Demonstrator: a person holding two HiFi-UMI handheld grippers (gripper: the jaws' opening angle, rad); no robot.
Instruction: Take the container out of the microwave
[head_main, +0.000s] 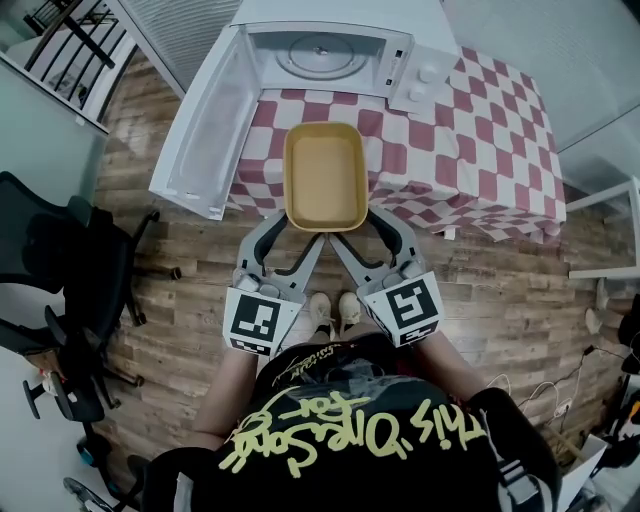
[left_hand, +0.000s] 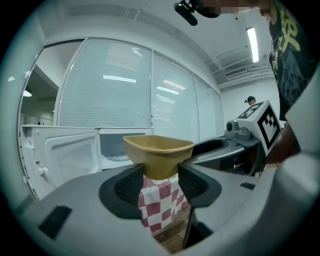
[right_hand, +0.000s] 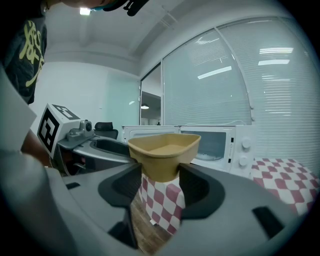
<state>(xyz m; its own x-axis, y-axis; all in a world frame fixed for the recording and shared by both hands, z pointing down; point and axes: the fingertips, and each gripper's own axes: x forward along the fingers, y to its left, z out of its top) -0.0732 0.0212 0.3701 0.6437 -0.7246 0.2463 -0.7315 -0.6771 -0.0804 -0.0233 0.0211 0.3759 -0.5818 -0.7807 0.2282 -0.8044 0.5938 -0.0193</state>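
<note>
I hold an empty tan rectangular container (head_main: 324, 175) in the air over the front edge of the table, outside the microwave (head_main: 320, 50). My left gripper (head_main: 297, 228) is shut on its near left corner and my right gripper (head_main: 358, 228) on its near right corner. In the left gripper view the container (left_hand: 158, 150) sits wedged between the dark pads of the left gripper (left_hand: 161, 175). The right gripper view shows the container (right_hand: 163, 150) pinched the same way by the right gripper (right_hand: 161, 180). The microwave cavity holds only its glass turntable.
The microwave door (head_main: 205, 130) hangs open to the left, past the table's edge. A red-and-white checkered cloth (head_main: 470, 140) covers the table. A black office chair (head_main: 60, 270) stands on the wooden floor at the left. My feet are just below the table's front edge.
</note>
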